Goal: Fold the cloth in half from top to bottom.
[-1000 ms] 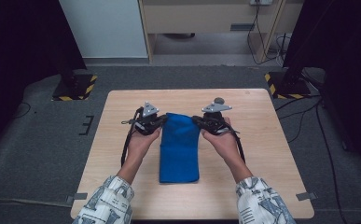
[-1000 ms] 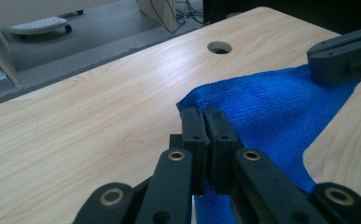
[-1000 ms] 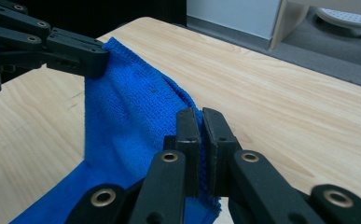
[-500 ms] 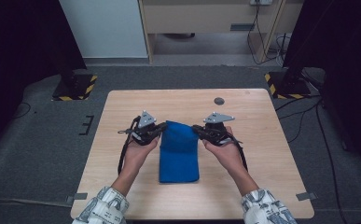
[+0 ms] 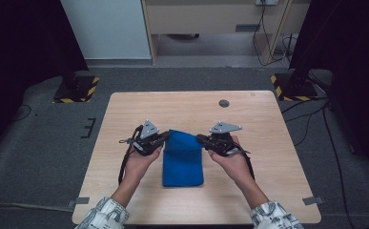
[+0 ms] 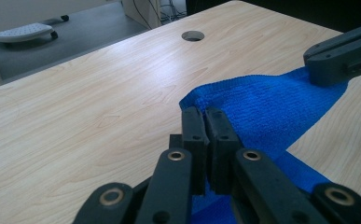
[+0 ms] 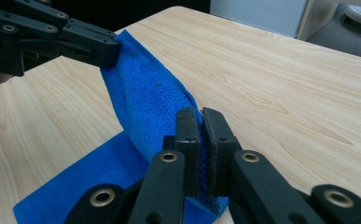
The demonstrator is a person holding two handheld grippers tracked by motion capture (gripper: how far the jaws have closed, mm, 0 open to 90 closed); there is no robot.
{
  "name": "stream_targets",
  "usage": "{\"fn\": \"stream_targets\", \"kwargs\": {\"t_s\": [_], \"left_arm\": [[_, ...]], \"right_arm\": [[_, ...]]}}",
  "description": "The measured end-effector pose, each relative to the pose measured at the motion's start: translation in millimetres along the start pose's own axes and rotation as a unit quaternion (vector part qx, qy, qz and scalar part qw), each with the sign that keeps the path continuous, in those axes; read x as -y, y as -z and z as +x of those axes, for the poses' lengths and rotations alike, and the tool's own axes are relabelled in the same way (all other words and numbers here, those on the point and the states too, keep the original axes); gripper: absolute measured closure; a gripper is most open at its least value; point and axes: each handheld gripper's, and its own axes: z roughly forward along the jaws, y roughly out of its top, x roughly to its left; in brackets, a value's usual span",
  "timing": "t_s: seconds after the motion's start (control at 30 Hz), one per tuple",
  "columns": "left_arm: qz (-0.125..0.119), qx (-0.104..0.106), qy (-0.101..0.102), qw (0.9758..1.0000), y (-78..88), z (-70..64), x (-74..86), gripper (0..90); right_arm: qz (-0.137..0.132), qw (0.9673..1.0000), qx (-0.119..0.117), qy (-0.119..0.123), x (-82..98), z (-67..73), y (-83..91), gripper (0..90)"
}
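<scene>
A person is holding a gripper in each hand over a light wooden table [image 5: 125,191]. A blue cloth [image 5: 182,160] is lying in the middle of the table, between the two hands. The left gripper [image 5: 165,138] is pinching the far left corner of the cloth, and its jaws are squeezed tight together on it [image 6: 207,126]. The right gripper [image 5: 199,139] is pinching the far right corner the same way, with its jaws tight on the cloth [image 7: 197,126]. The far end of the cloth is being held up off the table between the two grippers. The near end is resting flat on the wood, close to the person. A small round hole [image 5: 224,103] is sitting in the table top, farther back and well apart from the cloth.
</scene>
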Motion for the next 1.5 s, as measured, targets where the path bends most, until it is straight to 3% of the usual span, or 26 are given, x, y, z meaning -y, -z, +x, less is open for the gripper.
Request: {"fn": "stream_targets", "kwargs": {"t_s": [0.83, 1.03, 1.23, 1.33, 1.5], "left_arm": [[-0.002, 0.015, 0.011, 0.9998, 12.2, -4.6, 28.3, 86.3], [0.011, 0.021, 0.011, 0.9997, 13.7, -6.0, 36.9, 85.0], [0.015, 0.024, 0.024, 0.9993, 14.3, -6.6, 39.4, 83.9], [0.018, 0.022, 0.024, 0.9993, 17.0, -10.2, 42.9, 77.9], [0.012, 0.024, 0.037, 0.999, 25.0, -14.1, 47.7, 56.7]], "right_arm": [[0.019, 0.9994, -0.027, 0.012, 22.4, 13.8, -7.2, 85.4], [0.02, 0.9992, -0.032, 0.009, 27.7, 15.2, -6.8, 85.2], [0.025, 0.9989, -0.039, 0.009, 32.6, 17.2, -9.0, 85.4], [0.027, 0.9988, -0.039, 0.008, 35.3, 16.5, -9.3, 85.6], [0.033, 0.9986, -0.041, 0.008, 37.8, 15.9, -9.9, 85.8]]}}
